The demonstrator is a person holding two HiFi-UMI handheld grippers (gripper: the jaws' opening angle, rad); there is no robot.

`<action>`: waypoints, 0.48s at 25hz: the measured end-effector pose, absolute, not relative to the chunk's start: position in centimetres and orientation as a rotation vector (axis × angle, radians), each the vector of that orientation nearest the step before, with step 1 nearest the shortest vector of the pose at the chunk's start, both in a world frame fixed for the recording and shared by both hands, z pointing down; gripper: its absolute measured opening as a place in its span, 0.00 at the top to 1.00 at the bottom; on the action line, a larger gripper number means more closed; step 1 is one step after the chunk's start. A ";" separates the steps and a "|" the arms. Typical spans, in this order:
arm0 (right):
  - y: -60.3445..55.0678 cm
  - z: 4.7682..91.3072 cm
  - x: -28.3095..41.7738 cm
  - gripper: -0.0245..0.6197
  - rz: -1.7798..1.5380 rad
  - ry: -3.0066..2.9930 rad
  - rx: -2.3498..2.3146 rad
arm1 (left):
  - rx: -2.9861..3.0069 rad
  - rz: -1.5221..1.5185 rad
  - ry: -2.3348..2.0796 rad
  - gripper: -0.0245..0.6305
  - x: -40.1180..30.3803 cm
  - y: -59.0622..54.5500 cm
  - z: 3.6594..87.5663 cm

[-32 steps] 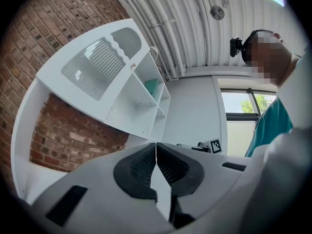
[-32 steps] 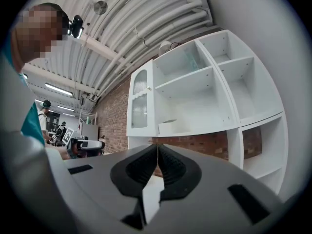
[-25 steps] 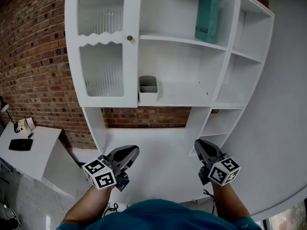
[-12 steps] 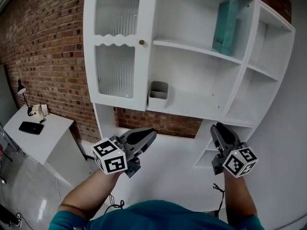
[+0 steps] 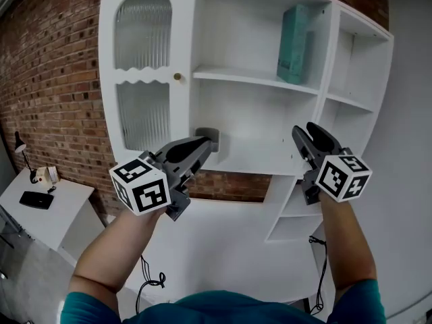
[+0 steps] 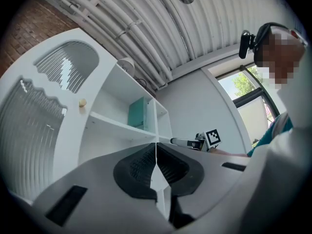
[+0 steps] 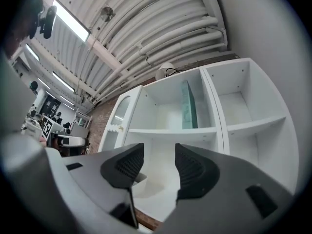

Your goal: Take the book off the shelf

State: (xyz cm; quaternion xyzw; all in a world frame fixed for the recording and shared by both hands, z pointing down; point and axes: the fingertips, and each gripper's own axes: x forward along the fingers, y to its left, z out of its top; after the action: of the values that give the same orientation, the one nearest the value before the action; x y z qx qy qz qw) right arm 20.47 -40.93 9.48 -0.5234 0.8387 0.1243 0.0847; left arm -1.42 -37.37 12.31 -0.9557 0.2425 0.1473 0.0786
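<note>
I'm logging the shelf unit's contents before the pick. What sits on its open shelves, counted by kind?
Teal book: 1
Grey container: 1
Total: 2

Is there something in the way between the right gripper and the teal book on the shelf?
Nothing visible does. The teal book stands upright in an open compartment with no door before it. The right gripper is below it; its jaws have just been opening and are empty.
</note>
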 end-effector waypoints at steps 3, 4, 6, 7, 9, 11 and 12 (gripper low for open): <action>-41.8 5.7 21.1 0.64 0.372 2.452 -1.586 | -2.842 0.450 0.715 0.93 -0.9 -38.0 9.5; -42.2 4.6 21.2 0.63 0.375 2.438 -1.596 | -2.840 0.451 0.713 0.93 -0.8 -38.2 8.7; -42.8 2.6 21.5 0.61 0.383 2.420 -1.615 | -2.831 0.445 0.717 0.93 -0.5 -38.8 7.3; -43.2 1.7 21.7 0.60 0.391 2.413 -1.628 | -2.825 0.440 0.720 0.93 -0.3 -39.0 6.6; -44.1 -0.1 22.2 0.58 0.417 2.398 -1.667 | -2.815 0.431 0.721 0.93 0.0 -39.4 5.3; -45.1 -1.8 22.5 0.57 0.430 2.387 -1.703 | -2.807 0.428 0.726 0.93 0.2 -39.9 3.9; -45.8 -2.4 22.7 0.57 0.424 2.384 -1.721 | -2.802 0.428 0.731 0.93 0.3 -40.1 3.3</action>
State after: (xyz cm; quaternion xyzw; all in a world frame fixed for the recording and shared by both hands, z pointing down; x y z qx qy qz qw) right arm 22.66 -45.77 -2.41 -0.5771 0.7997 0.1422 0.0853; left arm 0.27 -40.13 3.27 -0.9517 0.2484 0.1453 0.1070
